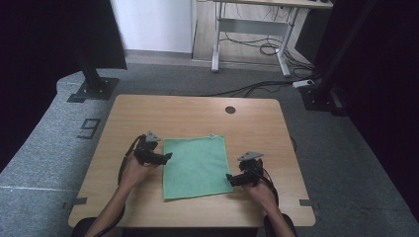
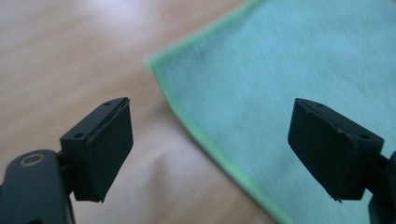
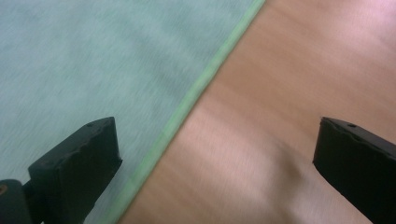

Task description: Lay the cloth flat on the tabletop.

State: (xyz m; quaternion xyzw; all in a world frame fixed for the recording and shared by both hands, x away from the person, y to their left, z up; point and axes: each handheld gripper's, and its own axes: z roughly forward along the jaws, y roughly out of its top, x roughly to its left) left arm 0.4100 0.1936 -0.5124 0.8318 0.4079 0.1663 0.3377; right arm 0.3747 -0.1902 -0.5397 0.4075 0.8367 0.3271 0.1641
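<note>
Open left claw (image 2: 210, 154) beside green cloth (image 2: 299, 74), tabletop (image 2: 70, 56).

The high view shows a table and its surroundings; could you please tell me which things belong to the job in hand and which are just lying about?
In the job:
- green cloth
- left claw, open
- right claw, open

Lying about:
- desk frame
- floor cables
- floor marker "9"
</note>
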